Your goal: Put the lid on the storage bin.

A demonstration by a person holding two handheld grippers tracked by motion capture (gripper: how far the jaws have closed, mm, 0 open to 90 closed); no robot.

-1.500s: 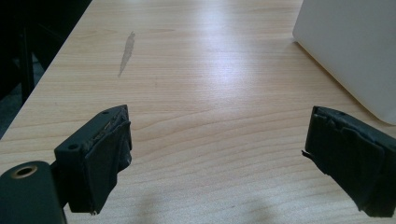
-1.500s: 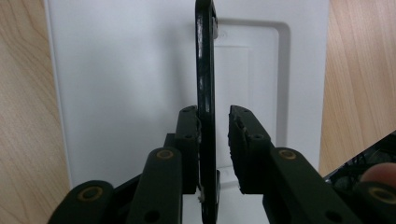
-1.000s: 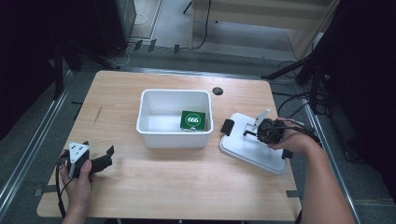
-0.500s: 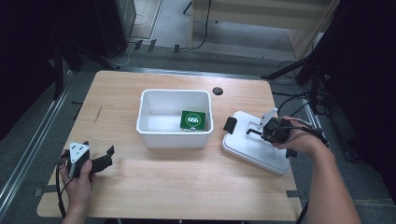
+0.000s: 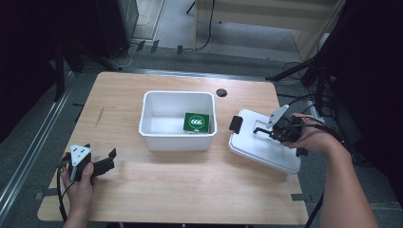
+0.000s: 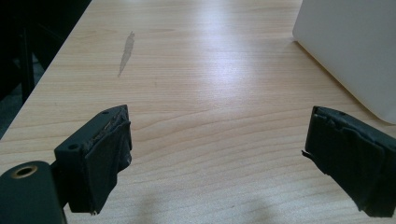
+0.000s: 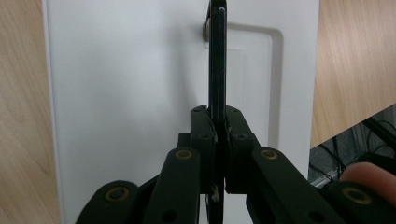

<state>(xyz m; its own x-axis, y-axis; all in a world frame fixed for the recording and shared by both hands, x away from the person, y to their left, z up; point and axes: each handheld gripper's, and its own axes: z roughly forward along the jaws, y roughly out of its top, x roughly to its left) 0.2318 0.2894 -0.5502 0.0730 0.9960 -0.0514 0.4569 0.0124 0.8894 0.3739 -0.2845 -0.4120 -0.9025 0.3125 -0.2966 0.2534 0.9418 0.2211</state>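
A white bin (image 5: 176, 93) stands mid-table with a green card (image 5: 196, 122) marked 666 inside it. To its right is a white lid (image 5: 259, 147) with a black clip (image 5: 235, 123) on its near end. My right gripper (image 5: 273, 130) is shut on the lid's thin black handle (image 5: 260, 129). In the right gripper view the handle (image 7: 217, 56) runs up from between the closed jaws of the gripper (image 7: 218, 126), over the lid (image 7: 126, 93). My left gripper (image 5: 107, 161) rests at the table's front left, open and holding nothing (image 6: 215, 158).
The bin's outer wall (image 6: 355, 46) rises to the right ahead of the left gripper. A small black round hole (image 5: 221, 92) sits in the table behind the bin. The lid overhangs the table's right edge, where cables and dark stands crowd the floor.
The right hand has risen and drifted slightly right, taking the lid along by its handle. The left hand has stayed still.
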